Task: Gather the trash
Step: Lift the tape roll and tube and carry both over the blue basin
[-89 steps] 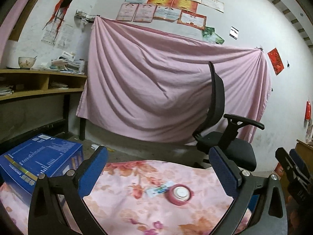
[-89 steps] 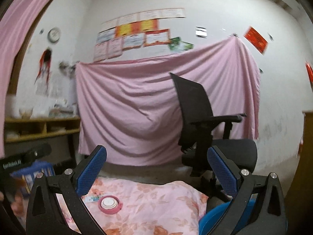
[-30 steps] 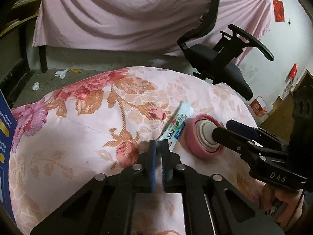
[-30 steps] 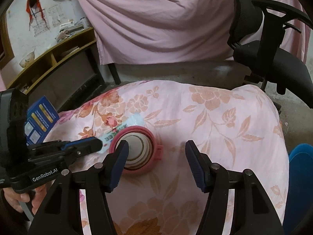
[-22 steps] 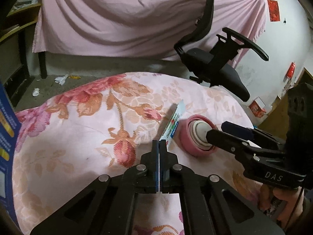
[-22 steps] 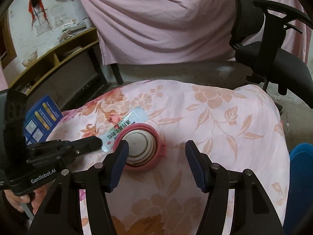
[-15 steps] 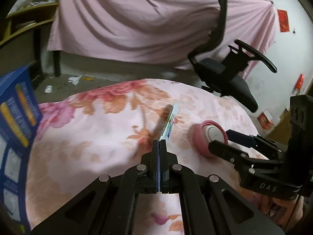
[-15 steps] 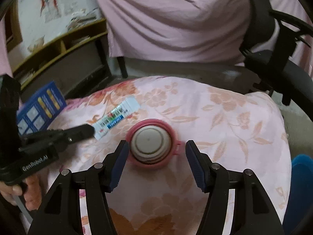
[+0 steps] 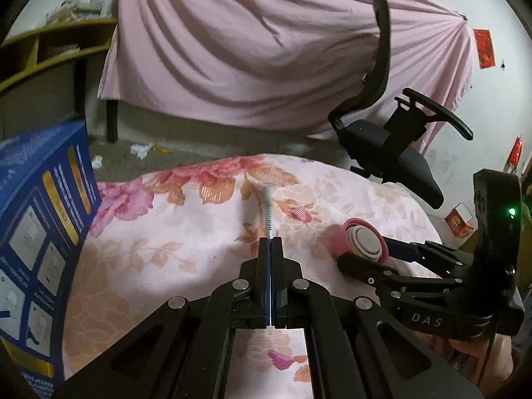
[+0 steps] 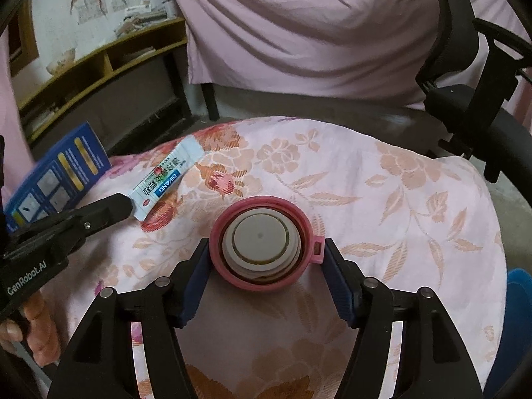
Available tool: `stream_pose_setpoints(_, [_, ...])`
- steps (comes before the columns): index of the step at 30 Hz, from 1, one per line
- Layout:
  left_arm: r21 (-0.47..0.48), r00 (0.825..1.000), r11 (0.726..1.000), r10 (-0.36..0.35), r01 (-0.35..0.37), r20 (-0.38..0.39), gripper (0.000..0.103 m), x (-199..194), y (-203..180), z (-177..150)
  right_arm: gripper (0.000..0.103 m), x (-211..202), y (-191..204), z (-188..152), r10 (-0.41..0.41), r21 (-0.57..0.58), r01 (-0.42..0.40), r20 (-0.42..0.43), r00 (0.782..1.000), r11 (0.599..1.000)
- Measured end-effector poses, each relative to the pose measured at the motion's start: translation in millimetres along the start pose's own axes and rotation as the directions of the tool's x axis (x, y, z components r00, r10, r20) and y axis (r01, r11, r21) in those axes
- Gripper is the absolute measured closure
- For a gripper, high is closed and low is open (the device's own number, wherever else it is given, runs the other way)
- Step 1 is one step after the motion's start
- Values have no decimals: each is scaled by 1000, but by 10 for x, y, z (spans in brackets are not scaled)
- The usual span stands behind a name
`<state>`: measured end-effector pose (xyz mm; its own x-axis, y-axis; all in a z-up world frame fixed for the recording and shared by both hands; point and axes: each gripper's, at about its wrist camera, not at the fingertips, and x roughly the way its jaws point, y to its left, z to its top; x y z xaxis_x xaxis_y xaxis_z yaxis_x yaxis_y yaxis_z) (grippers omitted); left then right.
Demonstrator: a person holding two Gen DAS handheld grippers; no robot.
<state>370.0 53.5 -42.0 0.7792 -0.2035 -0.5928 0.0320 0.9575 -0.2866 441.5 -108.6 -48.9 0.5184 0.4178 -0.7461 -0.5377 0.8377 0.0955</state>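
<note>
Pink plastic lid [image 10: 264, 244] with a cream inner disc sits on the floral cloth [image 10: 382, 199], and the right hand-held gripper [image 10: 266, 256] has both pads against its rim. One lid, one white sachet [image 10: 164, 181] with blue and red print, one blue box [image 10: 56, 174]. The left hand-held gripper [image 9: 270, 246] is fully closed, pinching the sachet by its end. Left view only shows that sachet edge-on; the right view shows its printed face.
</note>
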Motion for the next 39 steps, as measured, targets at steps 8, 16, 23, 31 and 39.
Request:
stream_pose_setpoints(8, [106, 997, 994, 13, -21, 77, 103, -136, -186, -42, 40, -307, 85, -91, -18, -13, 20, 144, 989, 1000])
stream_pose_setpoints(16, [195, 969, 980, 0, -49, 247, 103, -392, -427, -150, 40, -870, 69, -283, -50, -8, 59, 431, 901, 998])
stream_pose_setpoints(23, [240, 905, 970, -63, -44, 421, 103, -811, -688, -256, 40, -1325, 31, -440, -131, 30, 140, 586, 800, 990])
stream_pose_setpoints(31, [335, 812, 937, -120, -97, 571, 103, -1178, -1139, -348, 40, -1784, -48, -540, -174, 63, 181, 684, 708, 981])
stream_pose_setpoints(39, [368, 815, 928, -174, -52, 553, 103, -1136, -1586, -254, 40, -2094, -399, -758, -244, 141, 206, 707, 664, 968])
